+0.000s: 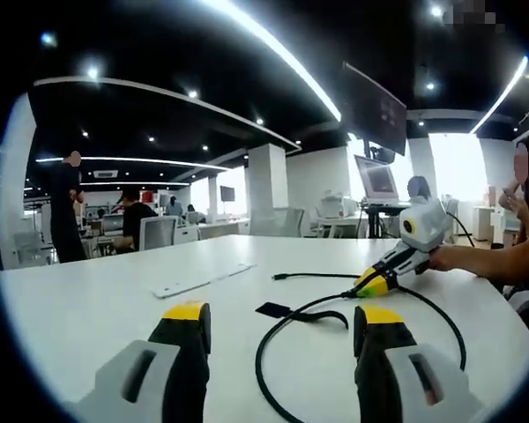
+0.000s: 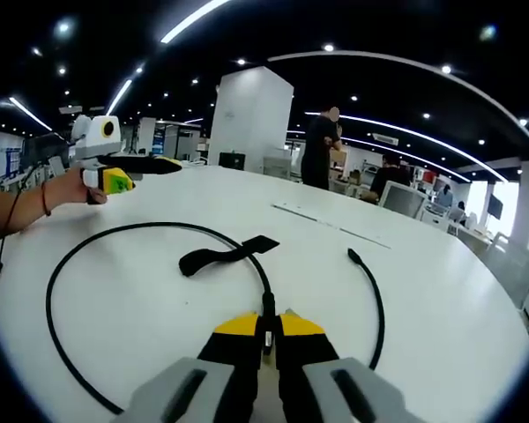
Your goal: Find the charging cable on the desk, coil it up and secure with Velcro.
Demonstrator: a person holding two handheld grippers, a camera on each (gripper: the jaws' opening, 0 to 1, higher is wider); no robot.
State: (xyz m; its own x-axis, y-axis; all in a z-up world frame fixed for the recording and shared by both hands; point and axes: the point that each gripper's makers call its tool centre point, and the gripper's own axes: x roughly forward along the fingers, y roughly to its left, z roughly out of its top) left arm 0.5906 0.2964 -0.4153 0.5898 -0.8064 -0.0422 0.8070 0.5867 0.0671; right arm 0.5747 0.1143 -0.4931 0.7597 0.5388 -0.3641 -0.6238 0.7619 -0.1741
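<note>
- Black against the white desk (image 1: 97, 300), the charging cable (image 1: 273, 339) lies in one loose loop in the left gripper view, just beyond this gripper's (image 1: 282, 330) yellow-tipped jaws, which stand wide apart with nothing between them.
- The Velcro strap (image 1: 304, 314) lies flat inside that loop, touching the cable. One plug end (image 1: 279, 277) rests beyond the loop.
- The right gripper (image 1: 370, 285) comes in on the far side of the loop, its tip down at the cable.
- In the right gripper view, this gripper's (image 2: 268, 328) jaws are closed on the cable (image 2: 115, 231), which runs out in a wide ring.
- The strap (image 2: 225, 256) is inside the ring, and the left gripper (image 2: 154, 165) hovers beyond it.
- My judgement: the cable is found and gripped; tight coiling and strapping remain.
- The loop's near side is cut off behind the jaws in both views.
</note>
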